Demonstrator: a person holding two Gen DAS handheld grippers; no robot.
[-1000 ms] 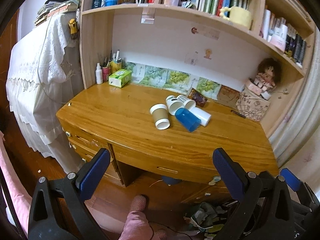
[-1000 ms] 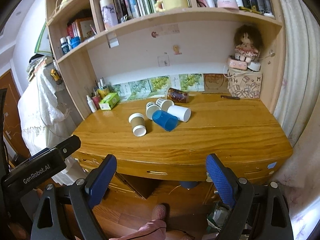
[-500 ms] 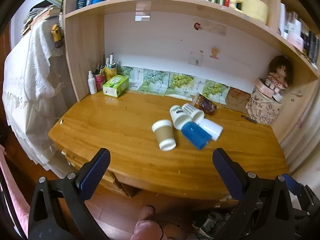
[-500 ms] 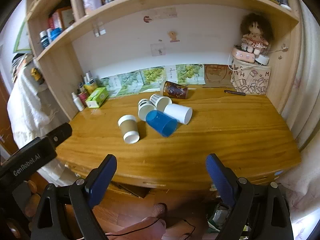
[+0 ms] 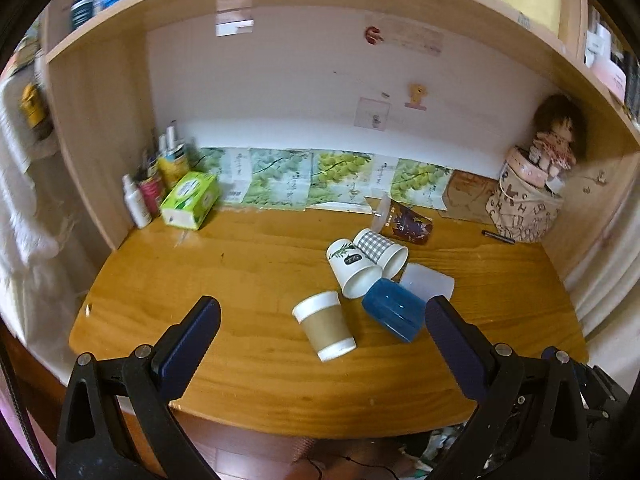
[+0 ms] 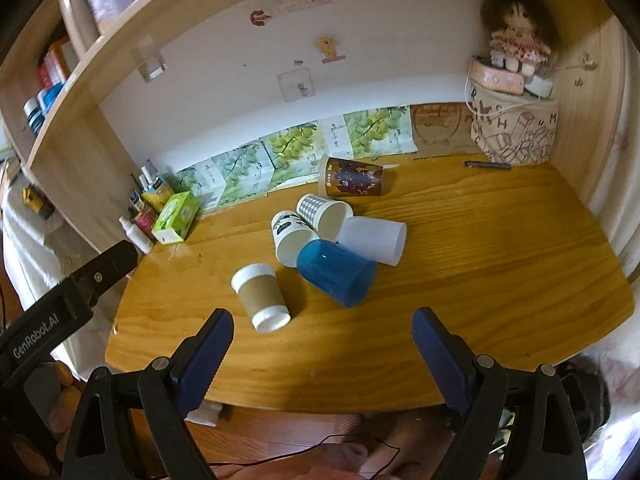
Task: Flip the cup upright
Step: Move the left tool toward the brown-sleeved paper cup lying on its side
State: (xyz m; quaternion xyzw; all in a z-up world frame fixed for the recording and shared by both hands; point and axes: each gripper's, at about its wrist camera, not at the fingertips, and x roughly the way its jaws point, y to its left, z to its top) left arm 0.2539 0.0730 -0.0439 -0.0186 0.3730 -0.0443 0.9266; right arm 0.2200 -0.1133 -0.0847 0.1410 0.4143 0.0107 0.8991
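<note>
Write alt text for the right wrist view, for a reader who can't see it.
Six cups lie tipped over on a wooden desk: a brown-sleeved paper cup nearest, then a blue plastic cup, a translucent white cup, two printed paper cups and a dark patterned cup behind. The right gripper hovers before them, jaws open and empty.

Table: wooden, carrying six cups lying on their sides.
Brown cup: nearest, white rim, apart from the cluster.
Blue cup: touching the white cup and leaf cup.
Checked cup: beside the leaf cup.
Dark cup: by the back wall.
Right hand-held gripper: jaws wide apart, empty, above the table's front edge.
Left hand-held gripper: at left, only its side visible.
</note>
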